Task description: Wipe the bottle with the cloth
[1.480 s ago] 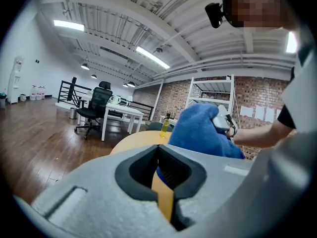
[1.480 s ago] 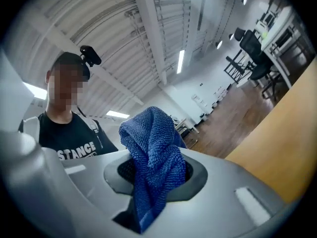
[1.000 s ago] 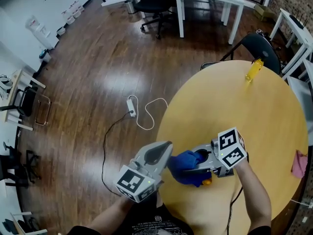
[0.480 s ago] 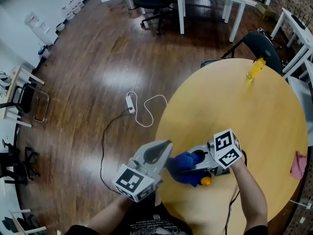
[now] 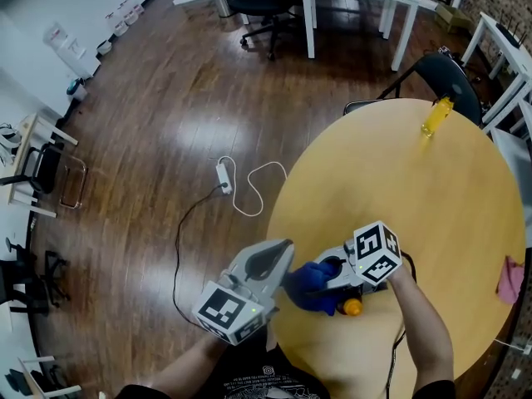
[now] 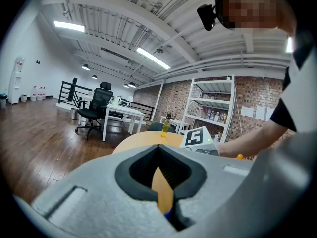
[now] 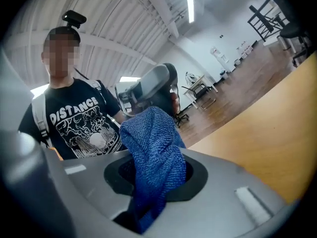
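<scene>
Right gripper (image 5: 322, 278) is clamped on the blue cloth (image 5: 305, 288) wrapping the orange-capped bottle (image 5: 352, 307). Left gripper (image 5: 279, 261) is closed on the bottle at the worktop's (image 5: 399, 189) near edge.

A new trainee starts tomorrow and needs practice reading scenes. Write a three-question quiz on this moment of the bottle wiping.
1. What is clamped between the right gripper's jaws? A: a blue cloth; B: a sponge; C: nothing.
2. True or false: the yellow bottle at the table's far edge stands alone, well away from the cloth.
3. What colour is the small cap showing beside the cloth in the head view?
Key: 1 A; 2 true; 3 orange.
</scene>
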Motion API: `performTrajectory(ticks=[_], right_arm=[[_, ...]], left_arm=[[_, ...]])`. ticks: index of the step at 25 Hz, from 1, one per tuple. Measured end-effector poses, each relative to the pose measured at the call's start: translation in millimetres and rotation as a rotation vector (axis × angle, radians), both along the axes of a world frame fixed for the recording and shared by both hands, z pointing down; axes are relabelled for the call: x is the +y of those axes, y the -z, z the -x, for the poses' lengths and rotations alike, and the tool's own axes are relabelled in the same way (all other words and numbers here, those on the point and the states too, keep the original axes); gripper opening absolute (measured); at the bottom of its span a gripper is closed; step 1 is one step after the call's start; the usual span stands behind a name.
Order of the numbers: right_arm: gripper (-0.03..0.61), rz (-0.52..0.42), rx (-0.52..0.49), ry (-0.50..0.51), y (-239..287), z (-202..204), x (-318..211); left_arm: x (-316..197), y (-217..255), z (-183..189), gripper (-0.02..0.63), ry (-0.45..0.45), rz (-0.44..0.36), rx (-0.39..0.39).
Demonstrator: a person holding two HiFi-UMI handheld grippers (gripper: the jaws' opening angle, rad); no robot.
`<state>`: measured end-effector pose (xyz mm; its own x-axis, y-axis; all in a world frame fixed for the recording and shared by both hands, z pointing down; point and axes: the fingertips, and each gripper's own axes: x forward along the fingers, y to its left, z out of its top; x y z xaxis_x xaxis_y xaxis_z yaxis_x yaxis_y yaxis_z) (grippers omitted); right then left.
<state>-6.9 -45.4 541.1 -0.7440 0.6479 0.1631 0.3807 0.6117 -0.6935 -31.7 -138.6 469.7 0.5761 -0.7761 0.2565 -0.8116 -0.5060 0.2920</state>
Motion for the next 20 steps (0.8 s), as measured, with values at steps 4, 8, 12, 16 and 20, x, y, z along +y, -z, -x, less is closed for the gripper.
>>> performTrajectory(ticks=[4, 8, 12, 16, 20], right_arm=[[0.087, -0.064, 0.004, 0.015, -10, 1, 2], [0.087, -0.088, 0.030, 0.006, -19, 0, 1], [0.087, -0.109, 0.026, -0.012, -23, -3, -4], [0.084, -0.145, -0.020, -0.071, -24, -3, -12], [0.086, -0.170, -0.044, -0.117, -24, 1, -21]], left_arm=[[1, -1, 2, 0.003, 0.004, -0.001, -0.010], [4, -1, 2, 0.003, 0.009, 0.003, -0.006], [3, 3, 4, 0.003, 0.031, 0.020, -0.016], [6, 1, 6, 0.003, 0.030, 0.021, -0.025], [7, -3, 7, 0.003, 0.034, 0.022, -0.017]])
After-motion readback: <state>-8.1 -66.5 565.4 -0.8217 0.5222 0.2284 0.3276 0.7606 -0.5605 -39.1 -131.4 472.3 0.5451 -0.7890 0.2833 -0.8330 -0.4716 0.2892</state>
